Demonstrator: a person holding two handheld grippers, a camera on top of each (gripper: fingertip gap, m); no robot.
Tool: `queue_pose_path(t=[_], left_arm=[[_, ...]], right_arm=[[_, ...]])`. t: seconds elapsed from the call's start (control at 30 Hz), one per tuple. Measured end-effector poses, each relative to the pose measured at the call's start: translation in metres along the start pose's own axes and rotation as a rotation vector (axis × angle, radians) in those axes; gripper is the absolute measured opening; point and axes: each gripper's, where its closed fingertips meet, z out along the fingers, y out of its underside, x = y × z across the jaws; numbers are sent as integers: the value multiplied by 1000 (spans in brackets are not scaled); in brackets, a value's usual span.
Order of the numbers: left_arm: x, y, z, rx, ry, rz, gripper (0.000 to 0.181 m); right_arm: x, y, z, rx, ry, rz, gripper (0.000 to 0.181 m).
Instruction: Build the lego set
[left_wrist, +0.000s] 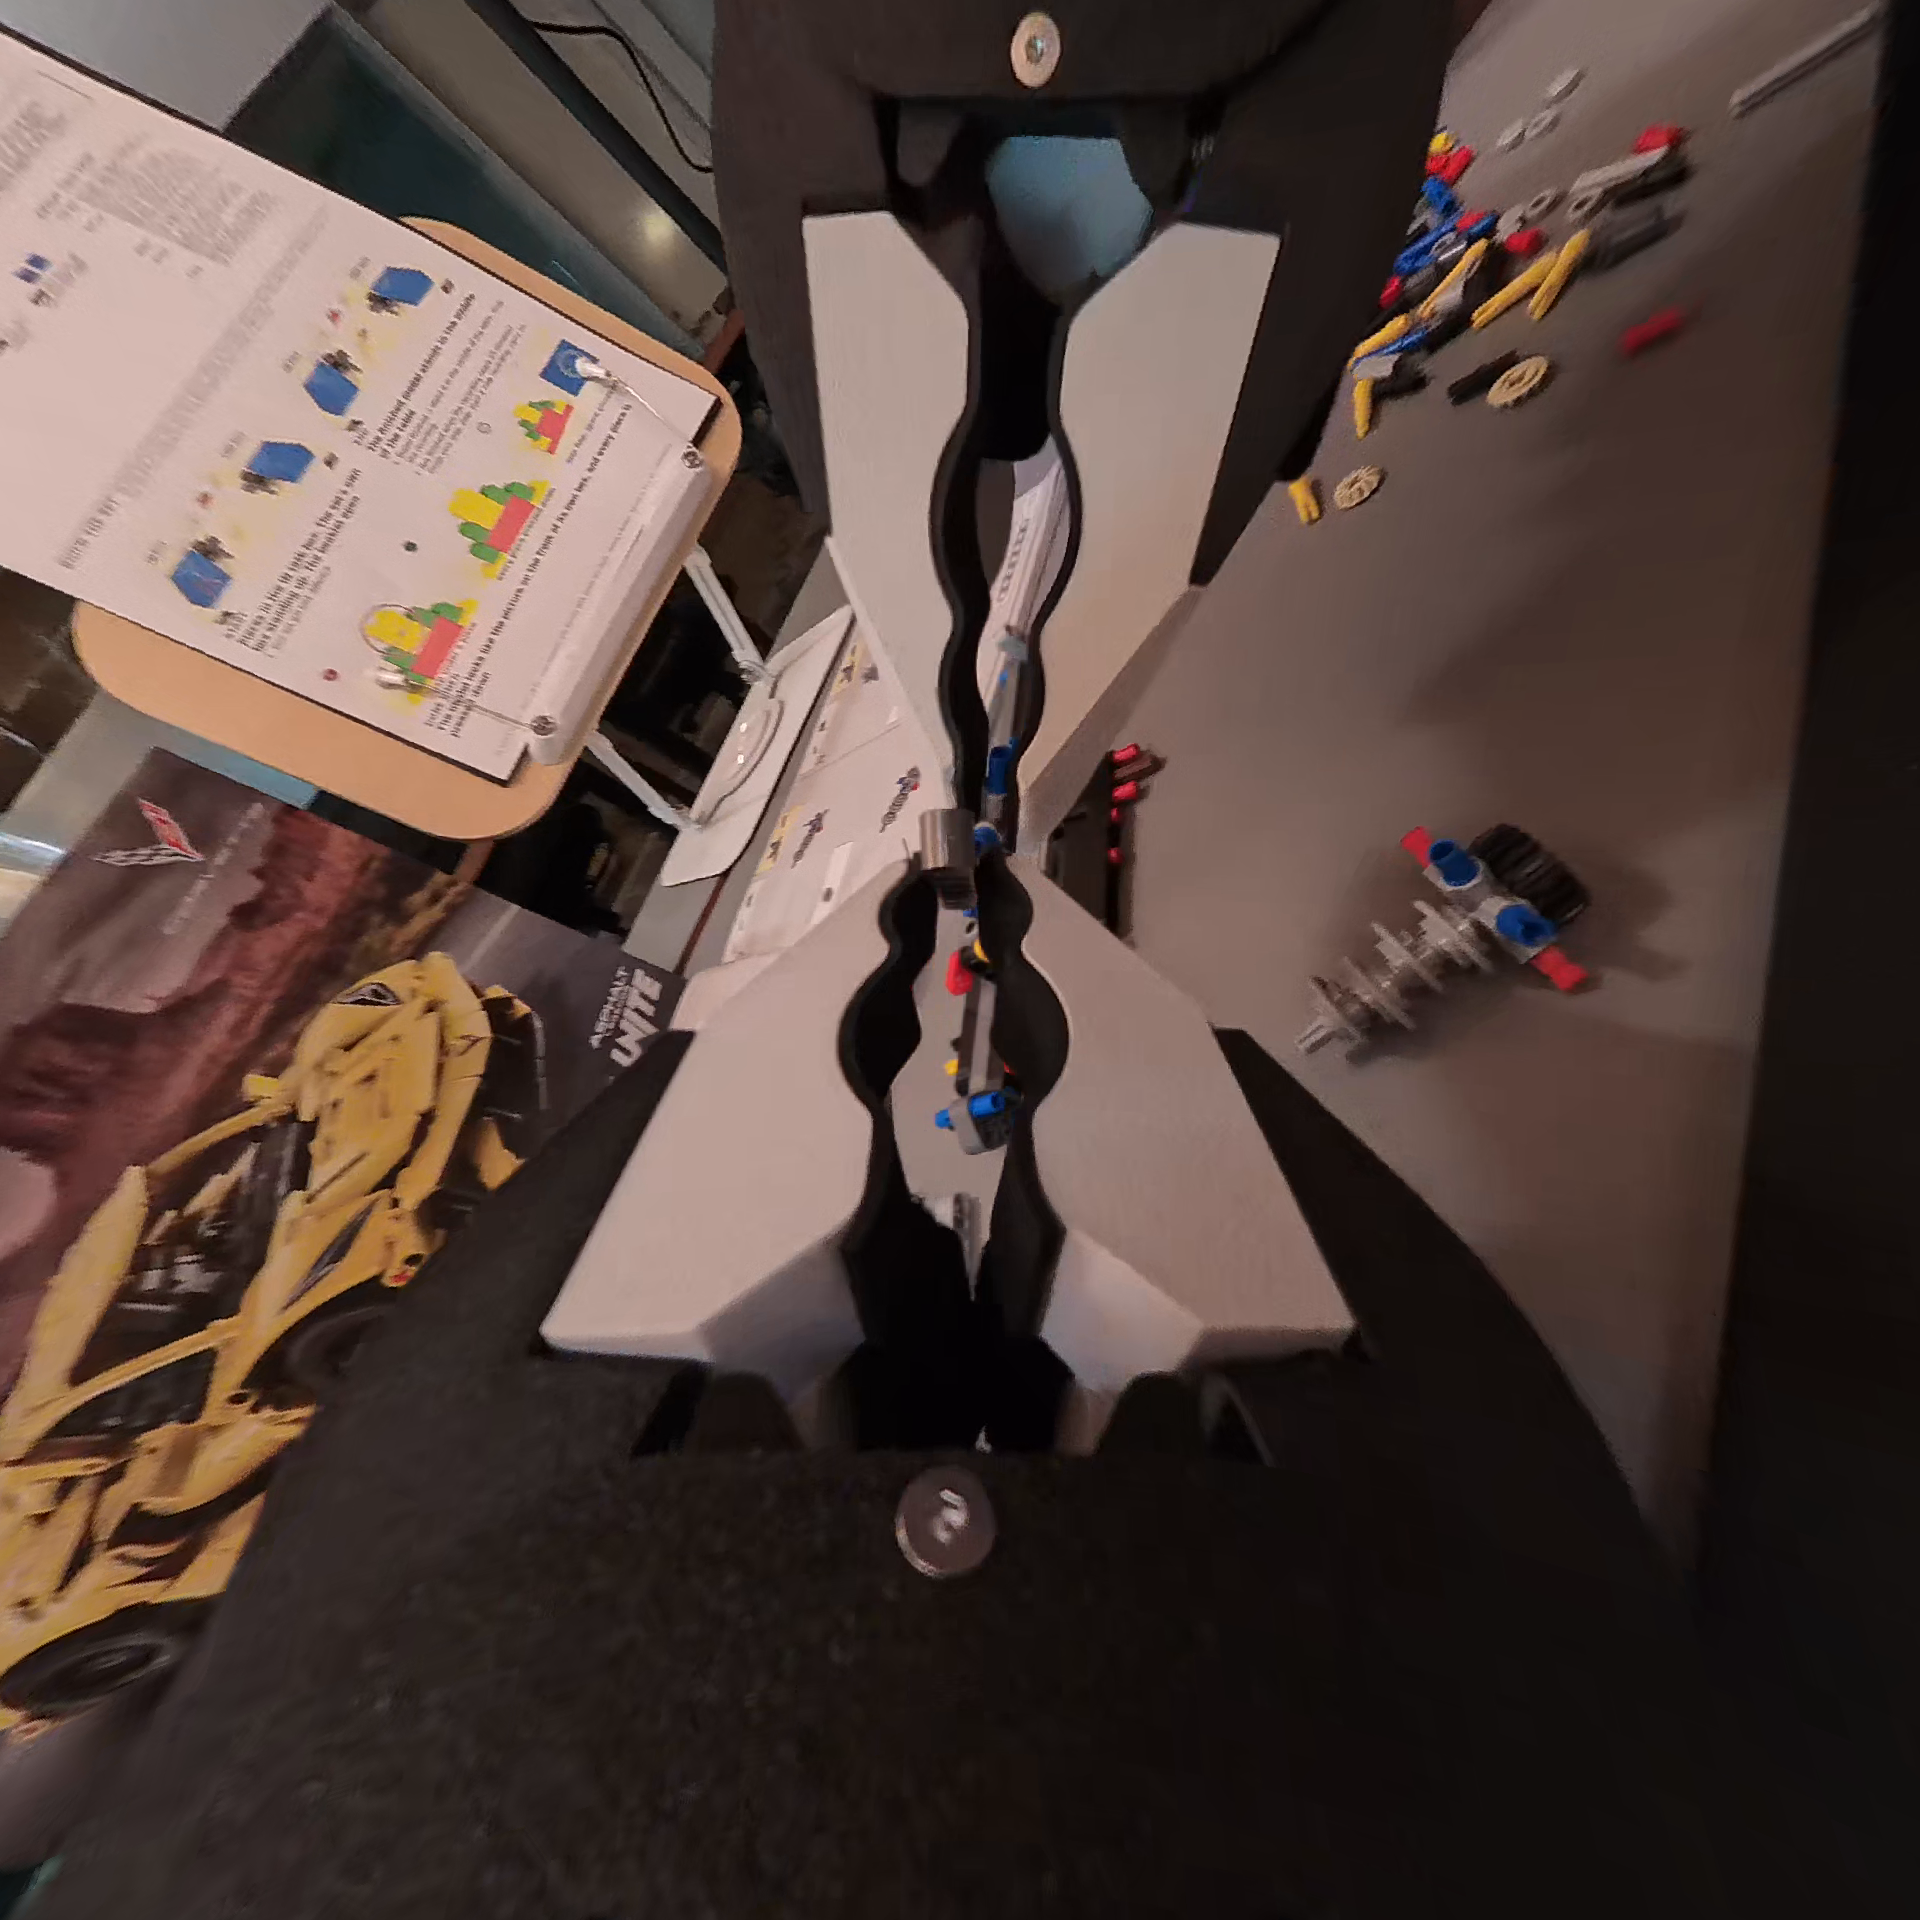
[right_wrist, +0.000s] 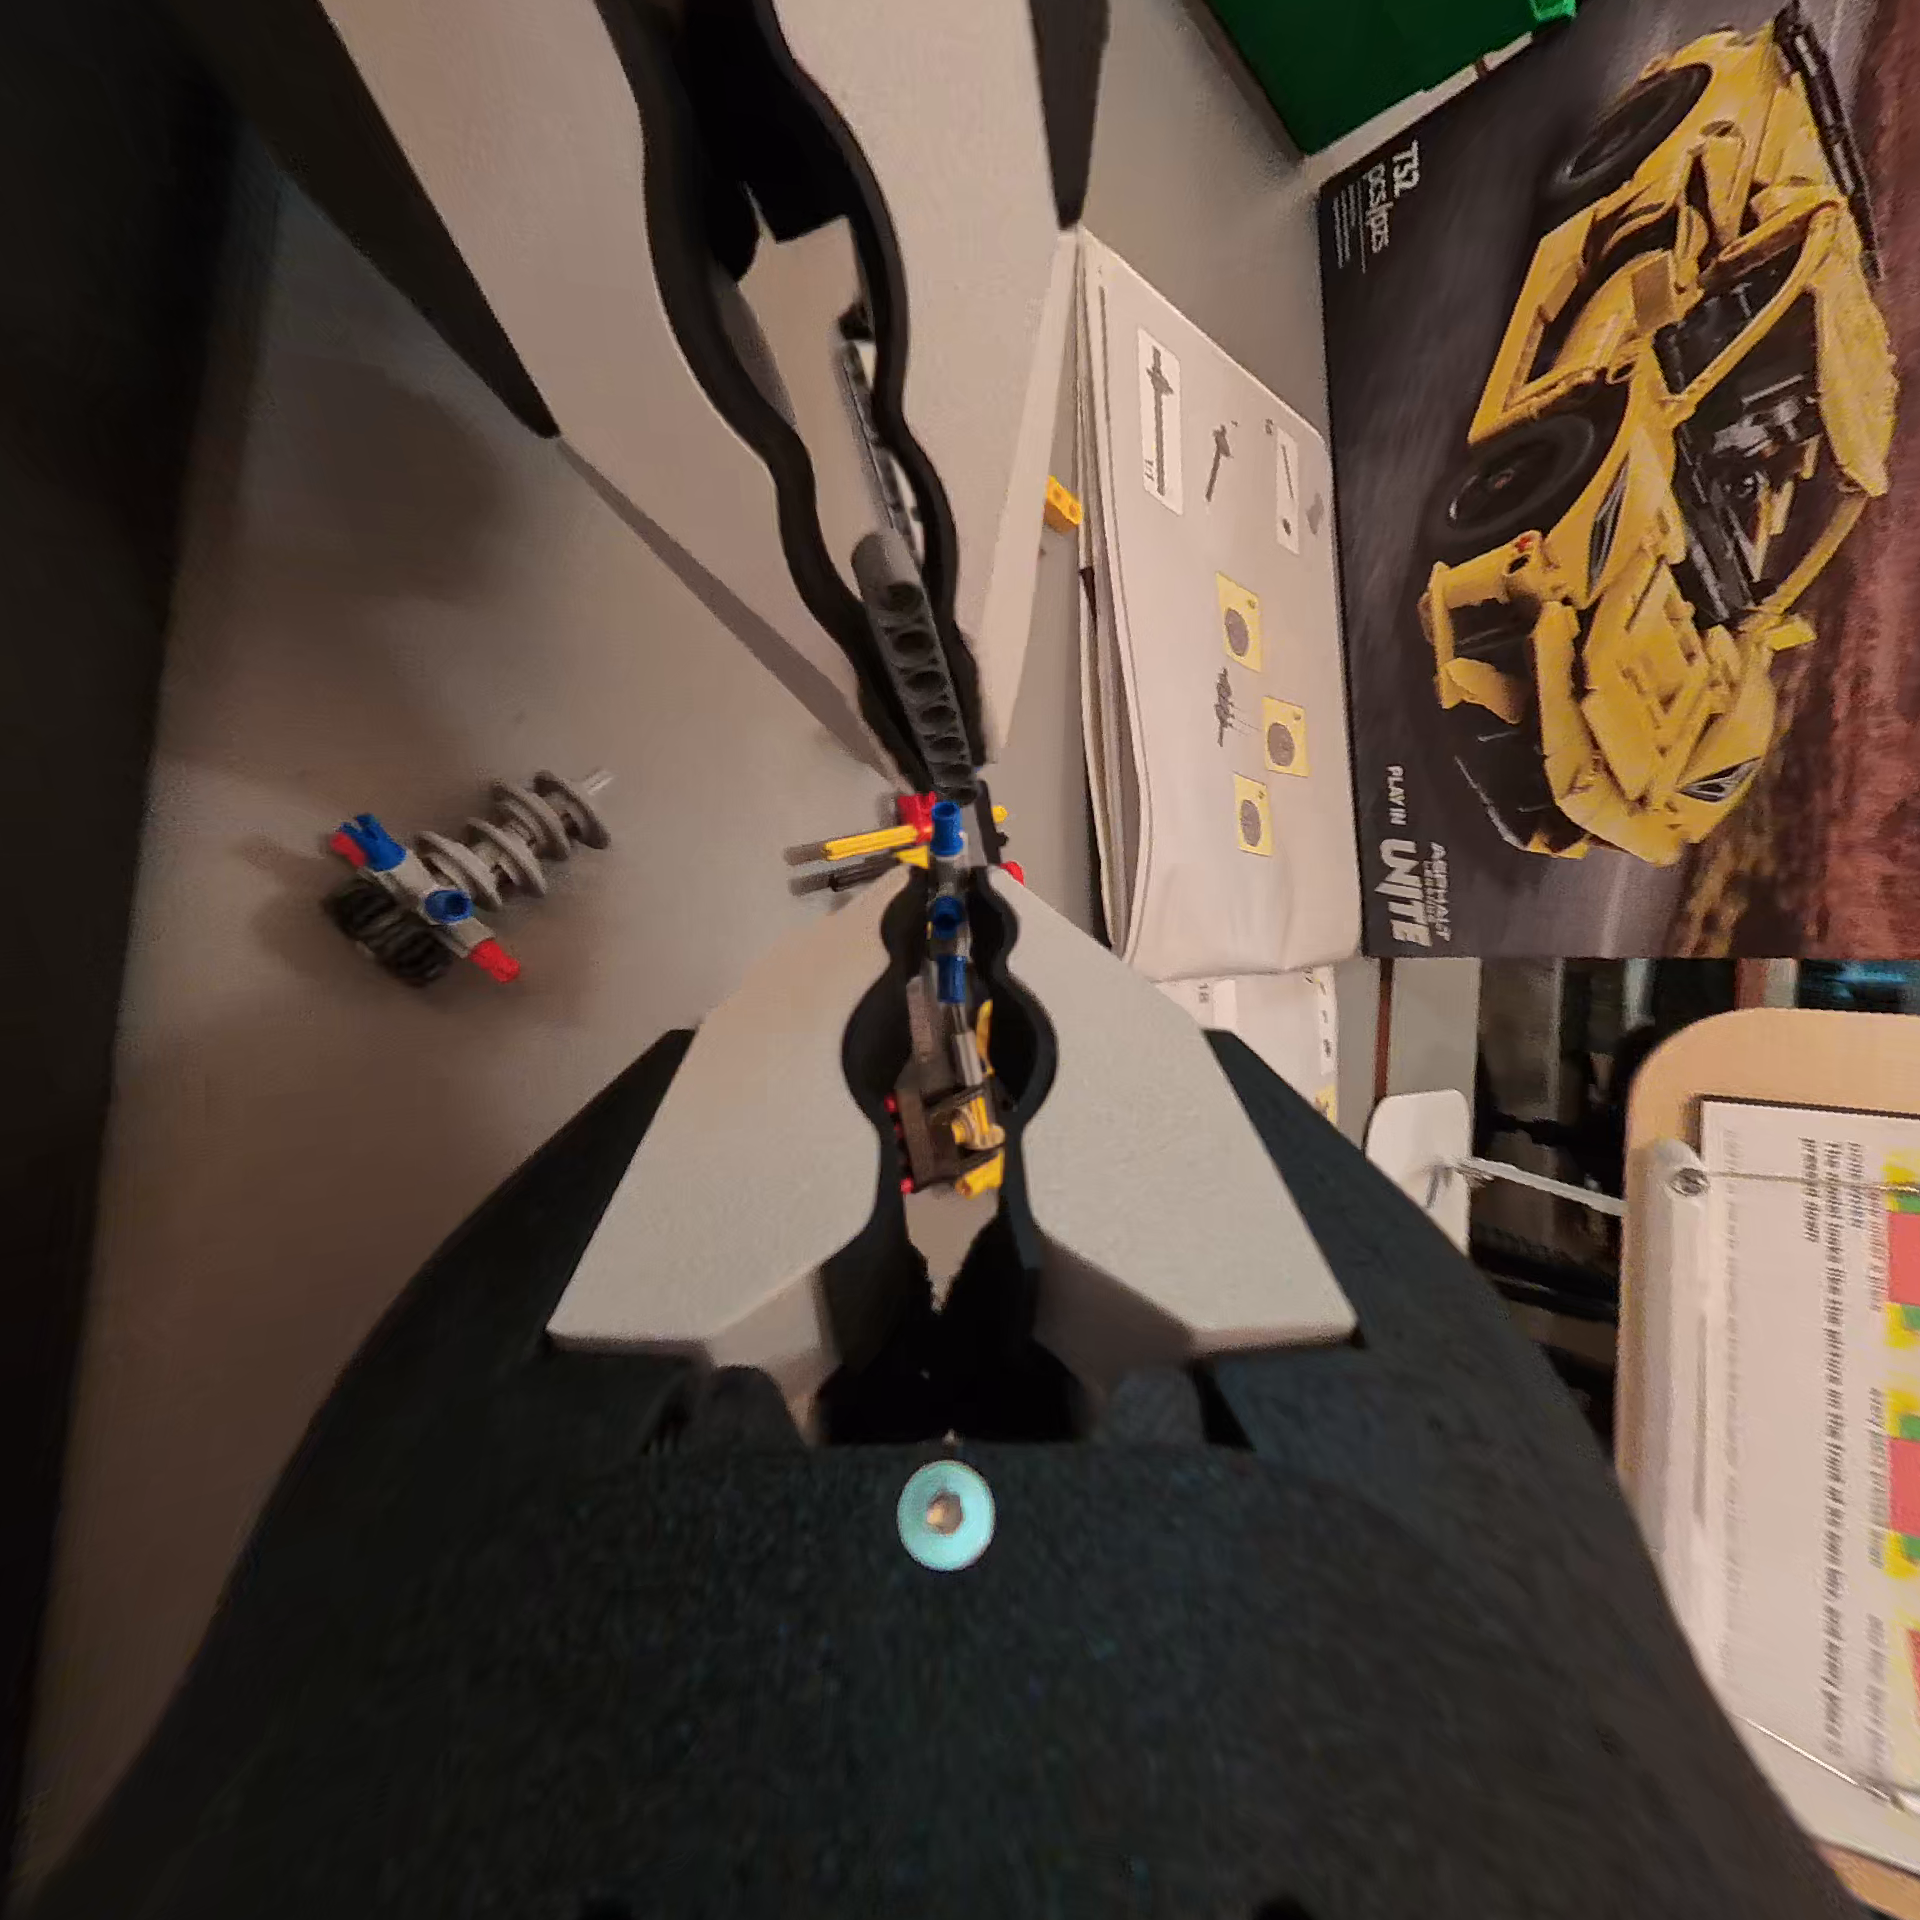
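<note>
A grey beam assembly (right_wrist: 951, 1049) is clamped tip-to-tip between left claw (left_wrist: 971, 883) and right claw (right_wrist: 951, 883), apparently steadied above the desk (left_wrist: 1455, 727) for joining.

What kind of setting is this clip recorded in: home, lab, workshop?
Probably an indoor hobby or lab workbench set up for model building. A grey tabletop holds loose building pieces, the kit's box showing a yellow car lies beside an open instruction booklet, and a stand props up a printed sheet.
</note>
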Motion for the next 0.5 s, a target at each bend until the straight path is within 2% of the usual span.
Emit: queue_pose_path(t=[0.17, 0.33, 0.5], left_arm=[[-3, 3, 1, -32, -61, 84, 6], [-4, 3, 1, -42, -79, 121, 6], [-1, 6, 5, -91, -122, 234, 6]], right_arm=[[3, -2, 1, -58, 75, -58, 6], [7, -3, 1, -68, 98, -21, 6], [4, -2, 4, -112, 101, -32, 6]])
